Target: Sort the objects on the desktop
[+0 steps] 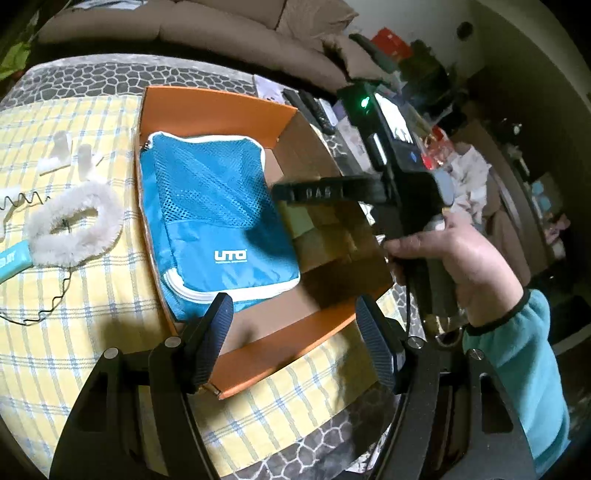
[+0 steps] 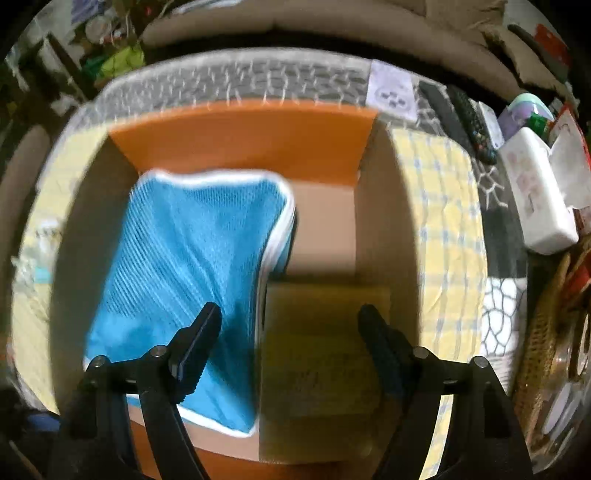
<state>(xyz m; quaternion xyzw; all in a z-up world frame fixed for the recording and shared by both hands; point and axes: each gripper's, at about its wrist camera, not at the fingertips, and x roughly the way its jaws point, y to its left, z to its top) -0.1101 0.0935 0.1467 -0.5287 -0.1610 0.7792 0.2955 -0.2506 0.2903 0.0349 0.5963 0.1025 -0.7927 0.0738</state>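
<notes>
An orange cardboard box [image 1: 207, 107] sits on the yellow checked cloth. A blue mesh zip pouch [image 1: 207, 214] lies in its left half, and a yellow-green flat pad [image 1: 317, 229] lies in its right half. My left gripper [image 1: 295, 332] is open and empty above the box's near edge. The right gripper's finger [image 1: 325, 192] reaches over the box. In the right wrist view the right gripper [image 2: 291, 343] is open and empty above the box [image 2: 243, 136], between the pouch [image 2: 184, 280] and the pad [image 2: 325, 350].
A fluffy white ring [image 1: 74, 229], white foam pieces [image 1: 62, 151], a coiled black wire [image 1: 44, 310] and a light blue item [image 1: 11, 262] lie left of the box. Remote controls [image 2: 465, 122], a white case [image 2: 539, 195] and clutter sit to the right. A sofa [image 1: 207, 26] stands behind.
</notes>
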